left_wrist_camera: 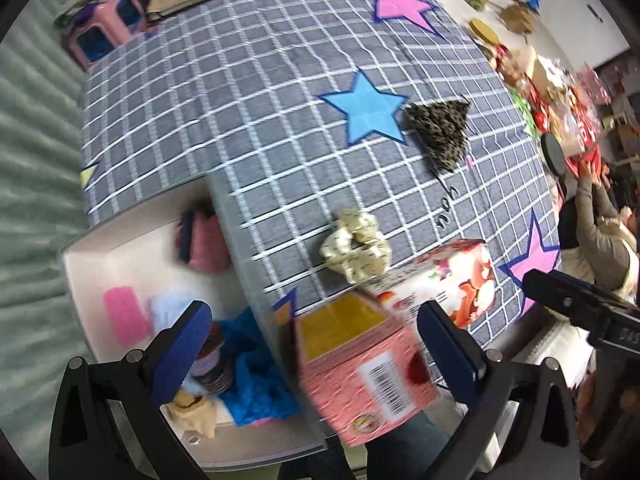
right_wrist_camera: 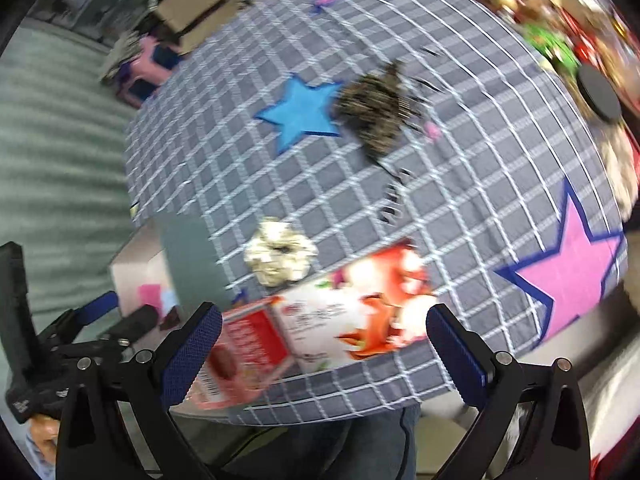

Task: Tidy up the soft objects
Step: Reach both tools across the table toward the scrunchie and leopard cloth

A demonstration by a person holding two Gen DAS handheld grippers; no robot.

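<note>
A cream patterned scrunchie (left_wrist_camera: 356, 248) (right_wrist_camera: 280, 256) lies on the grey checked tablecloth (left_wrist_camera: 248, 92) near its front edge. Farther back, a leopard-print cloth (left_wrist_camera: 440, 132) (right_wrist_camera: 376, 112) rests beside a blue star. At the table's left, an open white drawer (left_wrist_camera: 84, 264) (right_wrist_camera: 128, 264) holds soft items: a pink pad (left_wrist_camera: 122, 314), a pink cloth (left_wrist_camera: 202, 244) and a blue cloth (left_wrist_camera: 256, 380). My left gripper (left_wrist_camera: 316, 354) is open, over the drawer's edge and a pink carton. My right gripper (right_wrist_camera: 324, 354) is open, short of the front edge, nothing between its fingers.
A pink and red printed carton (left_wrist_camera: 368, 368) (right_wrist_camera: 340, 320) lies on the front edge next to the scrunchie. Cluttered goods line the far right (left_wrist_camera: 560, 112). A pink stool (left_wrist_camera: 108, 28) stands beyond the table. A person's sleeve (left_wrist_camera: 600, 224) shows at right.
</note>
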